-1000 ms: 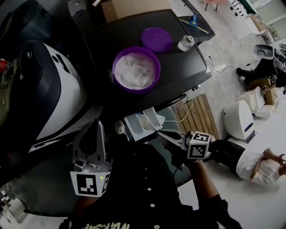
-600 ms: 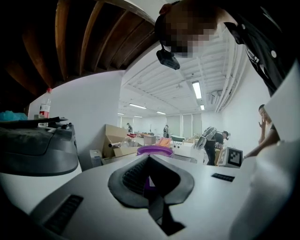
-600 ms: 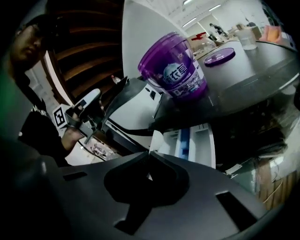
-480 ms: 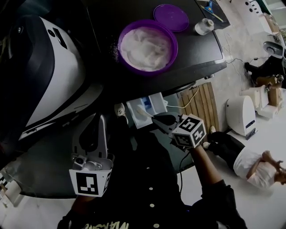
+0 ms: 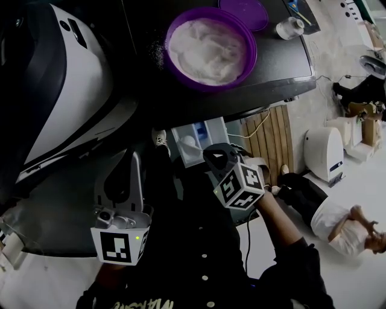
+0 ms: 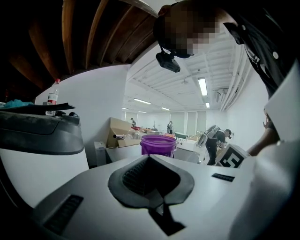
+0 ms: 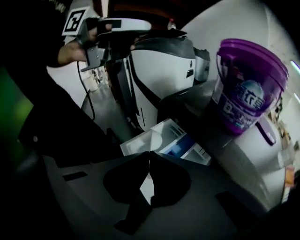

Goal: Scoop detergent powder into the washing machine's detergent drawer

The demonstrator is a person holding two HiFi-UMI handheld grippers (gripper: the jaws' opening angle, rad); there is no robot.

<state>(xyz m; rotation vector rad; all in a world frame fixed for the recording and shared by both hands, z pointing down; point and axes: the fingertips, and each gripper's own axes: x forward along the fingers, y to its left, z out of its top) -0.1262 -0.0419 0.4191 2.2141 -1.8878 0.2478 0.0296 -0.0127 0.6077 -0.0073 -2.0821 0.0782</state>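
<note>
We see the detergent drawer (image 5: 199,137) pulled open from the washing machine (image 5: 145,78). Something white and round lies in one of its compartments, too small to identify. Above the drawer, on the machine's dark top, stands the purple tub (image 5: 210,47) of powder. Beyond the tub are its lid (image 5: 244,11), cut off by the edge, and a small white bottle (image 5: 289,27).

Our right tool (image 5: 212,154) points steeply down just beside the drawer, jaws together. Our left tool (image 5: 134,162), left of the drawer, lies nearly level, jaws together on nothing. Right of the drawer a person (image 5: 338,226) is down on the floor.
</note>
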